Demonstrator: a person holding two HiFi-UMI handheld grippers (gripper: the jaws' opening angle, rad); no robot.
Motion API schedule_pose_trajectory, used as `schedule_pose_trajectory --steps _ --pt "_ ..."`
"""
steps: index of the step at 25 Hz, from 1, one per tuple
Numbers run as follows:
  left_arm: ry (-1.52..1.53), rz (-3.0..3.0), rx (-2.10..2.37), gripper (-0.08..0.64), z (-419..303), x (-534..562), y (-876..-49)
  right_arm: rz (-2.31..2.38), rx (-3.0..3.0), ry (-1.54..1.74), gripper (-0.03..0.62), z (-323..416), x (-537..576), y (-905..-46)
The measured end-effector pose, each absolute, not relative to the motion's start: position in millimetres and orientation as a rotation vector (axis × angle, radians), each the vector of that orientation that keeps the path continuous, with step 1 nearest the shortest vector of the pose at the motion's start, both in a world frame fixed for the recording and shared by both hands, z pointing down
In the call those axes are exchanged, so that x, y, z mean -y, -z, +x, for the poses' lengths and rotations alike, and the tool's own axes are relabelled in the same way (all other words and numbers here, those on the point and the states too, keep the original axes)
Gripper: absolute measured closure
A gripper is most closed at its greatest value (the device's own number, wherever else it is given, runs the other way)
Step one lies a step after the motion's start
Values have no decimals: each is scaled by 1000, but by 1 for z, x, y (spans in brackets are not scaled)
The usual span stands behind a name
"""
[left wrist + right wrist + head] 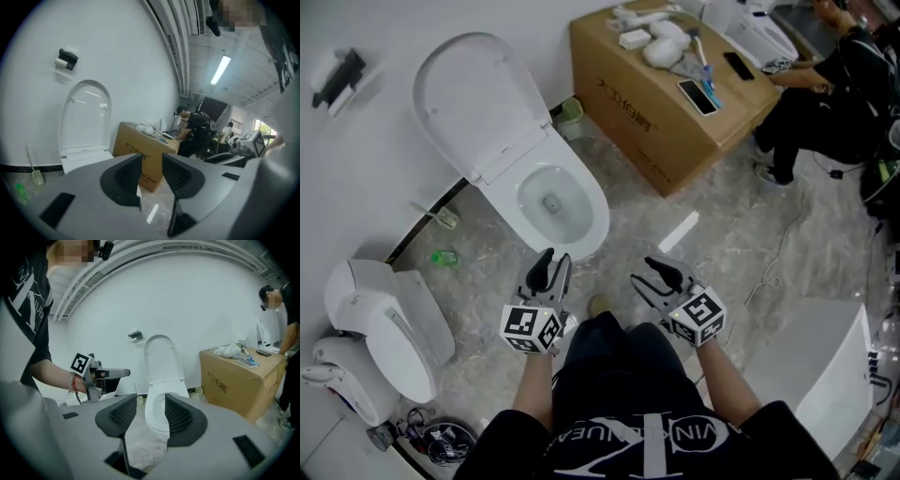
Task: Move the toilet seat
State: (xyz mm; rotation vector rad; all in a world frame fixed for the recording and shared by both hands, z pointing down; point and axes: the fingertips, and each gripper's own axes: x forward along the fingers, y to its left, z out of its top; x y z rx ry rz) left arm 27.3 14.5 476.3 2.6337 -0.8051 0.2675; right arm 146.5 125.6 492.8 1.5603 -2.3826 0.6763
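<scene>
A person in a black printed T-shirt holds two handheld grippers side by side over a marbled floor, both clear of the toilet. The left gripper [557, 258] has its jaws spread with nothing between them. The right gripper [643, 270] is likewise spread wide and empty, and in its own view only the distant toilet bowl [157, 411] shows through the gap. The bowl's front rim lies just ahead of the left gripper's tips. The toilet seat [478, 103], the object of the job, stands raised upright against the white wall, farther ahead and off to the left of both tools, touched by neither. A large cardboard box [661, 131] topped with phones and small items sits ahead and to the right of the right gripper, and beyond it a second person [825, 89] in black is seated. Well to the left of the left gripper stands another white toilet [389, 323]. A small green bottle [443, 256] lies on the floor between that toilet and the bowl.
</scene>
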Motion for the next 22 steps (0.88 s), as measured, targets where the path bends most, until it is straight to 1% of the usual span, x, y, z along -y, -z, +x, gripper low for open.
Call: schedule_pose_trajectory --steps 11,15,22 --pt "-316 2325 1037 408 -26 -16 -567 1230 2319 -878 383 137 -85 -598" --pt "-307 2199 1069 394 -30 -11 -603 1105 2264 -907 385 145 -64 -638" --pt "-402 2111 1086 380 -27 -6 -662 936 2211 -936 383 148 -44 -697"
